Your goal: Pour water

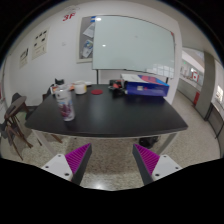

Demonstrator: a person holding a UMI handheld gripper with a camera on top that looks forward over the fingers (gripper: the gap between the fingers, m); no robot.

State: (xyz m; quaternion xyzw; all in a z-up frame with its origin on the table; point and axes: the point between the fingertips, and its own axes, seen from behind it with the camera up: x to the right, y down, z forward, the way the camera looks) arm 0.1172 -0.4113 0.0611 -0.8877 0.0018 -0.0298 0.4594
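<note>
Nothing done yet, by look of it. Gripper (111, 160) spread wide, holding nothing, well back from table (120, 122). Bottle (65, 101) upright near table's left end, untouched. Cup (79, 88) beyond it. Left: approach, grab, pour.

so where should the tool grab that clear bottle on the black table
Grip the bottle around its mid-body, coming in level from the table's near edge. It stands upright near that edge with open space around it. The tool is open and well short of it.
</note>
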